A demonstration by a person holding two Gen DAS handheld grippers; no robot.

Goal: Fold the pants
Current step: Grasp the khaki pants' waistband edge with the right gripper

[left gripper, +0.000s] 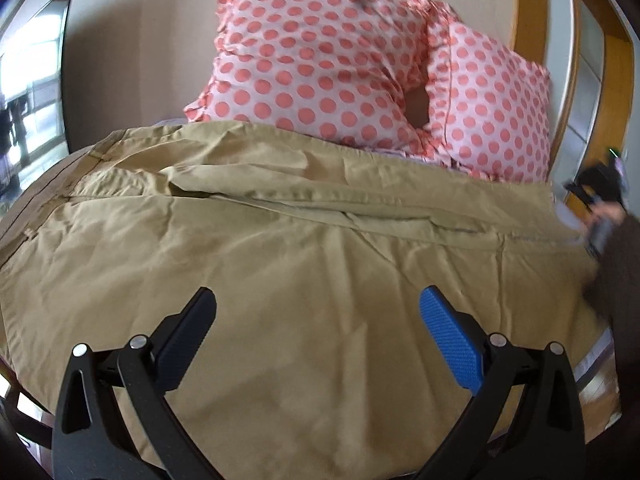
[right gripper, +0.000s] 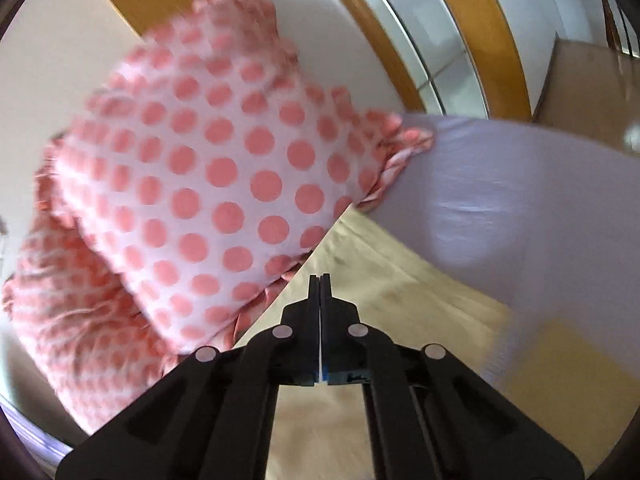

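the khaki pants (left gripper: 304,248) lie spread across the bed, wrinkled, with the waistband toward the left side of the left wrist view and the legs running off to the right, one leg laid over the other along a long crease through the middle. in the right wrist view the pants (right gripper: 384,288) show as a pale tan strip lying on the lilac sheet (right gripper: 540,208), one straight edge running right beside the pillows

the left gripper (left gripper: 318,304) hovers low over the near part of the cloth with its two fingers spread wide, one black and one with a blue pad (left gripper: 450,336), and nothing between them. the right gripper (right gripper: 320,280) has its fingers pressed tight together over the edge of the pants; i can't tell whether any fabric is pinched between them. from the left wrist view the right gripper (left gripper: 596,188) shows only as a dark blur at the far right end of the pants, with a dark sleeve (left gripper: 616,276) below it

behind the pants, two pink polka-dot pillows (left gripper: 320,64) lean against the beige headboard (left gripper: 140,60), the smaller one overlapping the larger on the right. a wooden frame (right gripper: 476,28) with a mirror strip runs behind the bed
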